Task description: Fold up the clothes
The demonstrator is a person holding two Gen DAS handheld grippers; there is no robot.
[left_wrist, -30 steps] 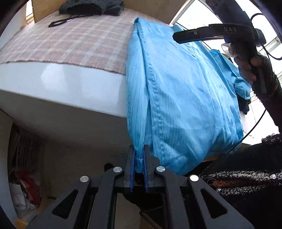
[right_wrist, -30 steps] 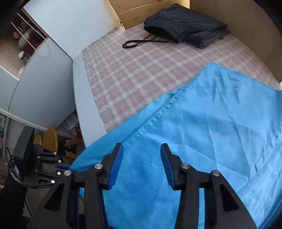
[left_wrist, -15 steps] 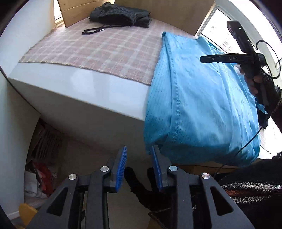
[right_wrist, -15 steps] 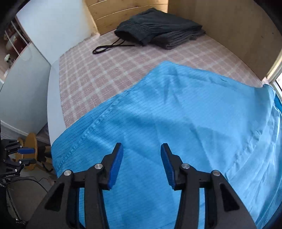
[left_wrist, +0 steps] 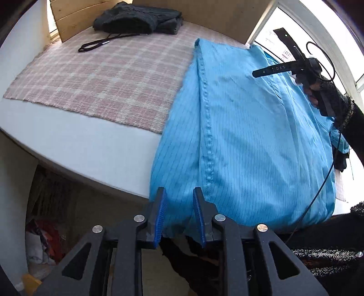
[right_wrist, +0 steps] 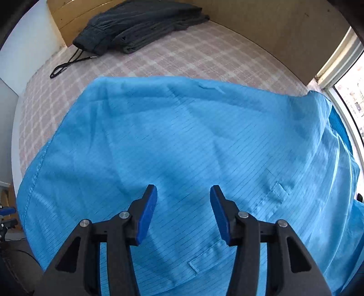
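Blue-padded fingers (left_wrist: 160, 214) of both grippers apart, empty, over blue garment (right_wrist: 193, 141)

The left wrist view looks from below the bed's (left_wrist: 91, 148) near edge across it; the right wrist view hangs close above the blue garment (right_wrist: 182, 141). Both share the dark clothes (left_wrist: 138, 19) at the far edge.
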